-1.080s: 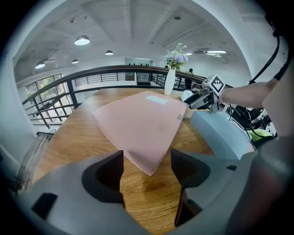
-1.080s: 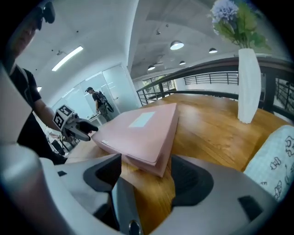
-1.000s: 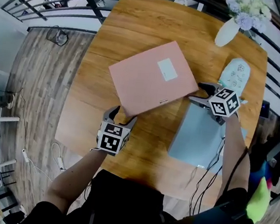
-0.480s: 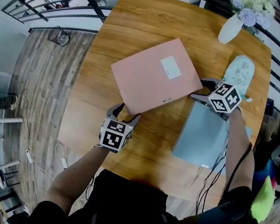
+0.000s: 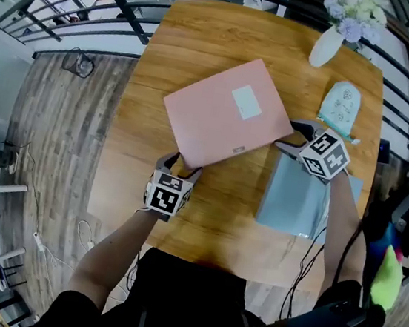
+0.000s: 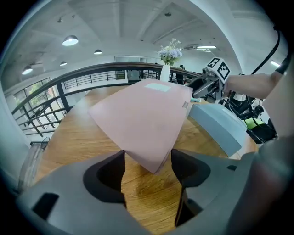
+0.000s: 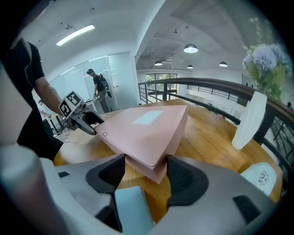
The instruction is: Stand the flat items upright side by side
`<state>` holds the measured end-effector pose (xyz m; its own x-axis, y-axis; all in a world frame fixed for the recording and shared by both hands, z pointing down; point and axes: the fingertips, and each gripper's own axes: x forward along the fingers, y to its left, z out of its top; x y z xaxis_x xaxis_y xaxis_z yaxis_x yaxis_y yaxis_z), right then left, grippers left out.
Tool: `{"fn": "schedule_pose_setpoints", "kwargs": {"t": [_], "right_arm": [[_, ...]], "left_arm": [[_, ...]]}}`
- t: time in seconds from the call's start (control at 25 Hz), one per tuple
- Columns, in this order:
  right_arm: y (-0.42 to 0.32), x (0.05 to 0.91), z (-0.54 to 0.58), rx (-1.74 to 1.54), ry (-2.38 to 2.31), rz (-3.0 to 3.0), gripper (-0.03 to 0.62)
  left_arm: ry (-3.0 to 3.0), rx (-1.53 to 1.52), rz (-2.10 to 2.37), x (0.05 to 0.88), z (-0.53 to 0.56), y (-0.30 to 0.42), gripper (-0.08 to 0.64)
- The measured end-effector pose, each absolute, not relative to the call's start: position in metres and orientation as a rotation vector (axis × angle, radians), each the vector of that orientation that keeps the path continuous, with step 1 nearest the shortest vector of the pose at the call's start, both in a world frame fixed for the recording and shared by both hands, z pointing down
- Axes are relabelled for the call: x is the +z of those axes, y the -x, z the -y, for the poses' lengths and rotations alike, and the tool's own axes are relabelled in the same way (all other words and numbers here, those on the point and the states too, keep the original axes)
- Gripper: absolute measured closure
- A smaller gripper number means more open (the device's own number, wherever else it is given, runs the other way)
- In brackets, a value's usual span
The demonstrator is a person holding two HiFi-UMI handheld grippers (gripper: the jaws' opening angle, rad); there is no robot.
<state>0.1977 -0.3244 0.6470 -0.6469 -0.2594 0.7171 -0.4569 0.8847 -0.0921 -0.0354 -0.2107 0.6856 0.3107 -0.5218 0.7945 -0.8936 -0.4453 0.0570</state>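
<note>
The left gripper (image 5: 178,164) sits at the near-left of the wooden table (image 5: 198,38), its jaws set against both sides of the near corner of the pink box (image 5: 217,123), pinching it there. That box lies flat in the middle of the table, not upright. Its long axis runs diagonally in the head view, from near-left to far-right, and a pale label (image 5: 245,102) sits on its top face toward the far end. At its right-hand corner is the right gripper (image 5: 292,133). Its jaws are spread with that corner between them and have just been closing in, their tips right beside the box's edges but not plainly pressing. Just beyond, under the right hand, the blue box (image 5: 297,197) also lies flat at the table's near-right edge, with its long axis pointing roughly toward the person. Farther back on the right stand a white vase (image 5: 326,46) with pale flowers (image 5: 355,14) and, nearer, a small pale patterned pouch (image 5: 340,106). There are two flat boxes, one pink and one blue, plus one vase, one pouch and two grippers.
</note>
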Motion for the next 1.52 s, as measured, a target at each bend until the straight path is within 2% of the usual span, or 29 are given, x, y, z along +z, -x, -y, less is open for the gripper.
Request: {"fn": "schedule_pose_setpoints", "kwargs": {"t": [0.4,0.8,1.52], "right_arm": [[-0.181,0.580,0.280,0.227,-0.681,2.239,0.325],[-0.127,0.498,0.242,0.098,-0.794,2.266,0.357],[-0.018,0.436,0.209,-0.209,-0.732,2.161,0.394]], "left_arm": [[-2.169,1.021,1.101,0.694,0.206,0.052,0.230],[-2.211,1.083,0.935,0.701,0.201,0.068,0.232],[-2.261,1.135,0.818,0.711,0.210,0.095,0.232]]}}
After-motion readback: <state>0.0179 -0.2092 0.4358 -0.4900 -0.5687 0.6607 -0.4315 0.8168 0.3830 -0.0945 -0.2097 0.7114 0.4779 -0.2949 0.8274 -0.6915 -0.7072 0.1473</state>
